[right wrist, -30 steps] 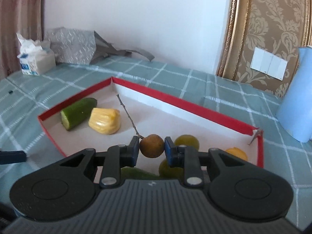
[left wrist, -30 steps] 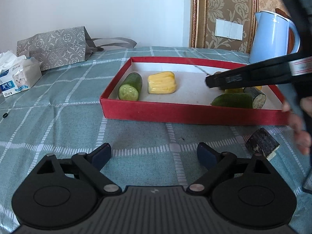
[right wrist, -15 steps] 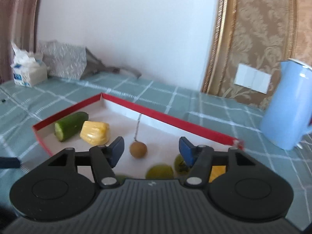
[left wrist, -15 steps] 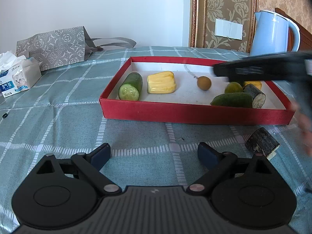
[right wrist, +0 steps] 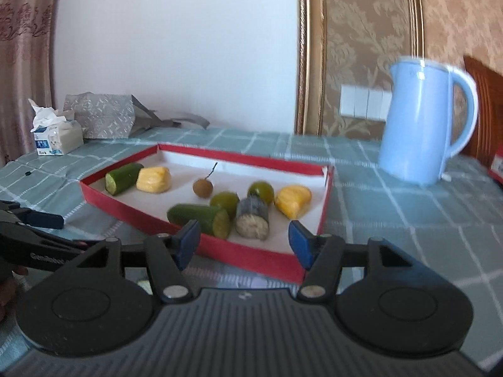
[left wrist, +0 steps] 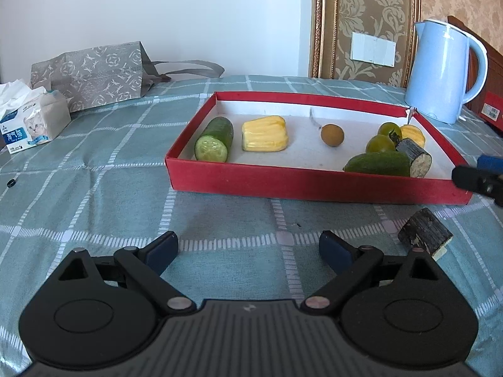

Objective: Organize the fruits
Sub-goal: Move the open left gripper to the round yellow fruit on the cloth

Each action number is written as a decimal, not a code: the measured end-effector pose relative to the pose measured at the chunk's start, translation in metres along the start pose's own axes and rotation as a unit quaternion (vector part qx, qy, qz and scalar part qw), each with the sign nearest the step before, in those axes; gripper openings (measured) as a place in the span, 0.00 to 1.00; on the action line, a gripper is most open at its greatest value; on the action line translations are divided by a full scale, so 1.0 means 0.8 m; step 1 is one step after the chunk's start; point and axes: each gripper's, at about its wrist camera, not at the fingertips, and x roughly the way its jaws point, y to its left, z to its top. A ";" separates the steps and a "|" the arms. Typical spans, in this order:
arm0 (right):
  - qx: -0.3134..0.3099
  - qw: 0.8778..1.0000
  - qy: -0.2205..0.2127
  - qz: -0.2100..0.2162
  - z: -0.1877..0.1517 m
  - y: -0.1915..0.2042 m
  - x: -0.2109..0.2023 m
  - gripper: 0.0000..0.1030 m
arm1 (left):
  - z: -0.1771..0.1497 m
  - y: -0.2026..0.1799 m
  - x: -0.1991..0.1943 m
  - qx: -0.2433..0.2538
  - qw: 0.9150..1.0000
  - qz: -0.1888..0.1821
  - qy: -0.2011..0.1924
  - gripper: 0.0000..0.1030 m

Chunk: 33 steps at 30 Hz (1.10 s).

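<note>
With both grippers' fingers spread and empty, the longan (left wrist: 332, 135) lies in the tray (left wrist: 314, 185); the log piece (left wrist: 424, 235) outside is judged next.

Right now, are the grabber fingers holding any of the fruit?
No, nothing is held. The left gripper and the right gripper are both open and empty. The little brown fruit lies in the red box, touched by neither.
</note>
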 end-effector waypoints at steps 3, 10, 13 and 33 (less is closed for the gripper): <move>0.021 1.000 0.017 0.017 -0.002 -0.008 0.005 0.58 | 0.000 0.003 -0.006 -0.012 1.000 0.002 -0.013 0.94; 0.016 1.000 0.016 0.008 -0.005 -0.007 0.004 0.58 | -0.005 0.003 -0.032 -0.026 0.999 -0.022 -0.036 0.94; 0.023 1.000 0.013 0.008 -0.004 -0.010 0.001 0.64 | -0.010 -0.006 -0.039 -0.016 0.999 -0.021 -0.045 0.94; 0.037 0.999 0.003 0.004 -0.003 -0.016 -0.006 0.68 | -0.023 -0.052 -0.047 0.026 0.998 -0.044 -0.031 0.94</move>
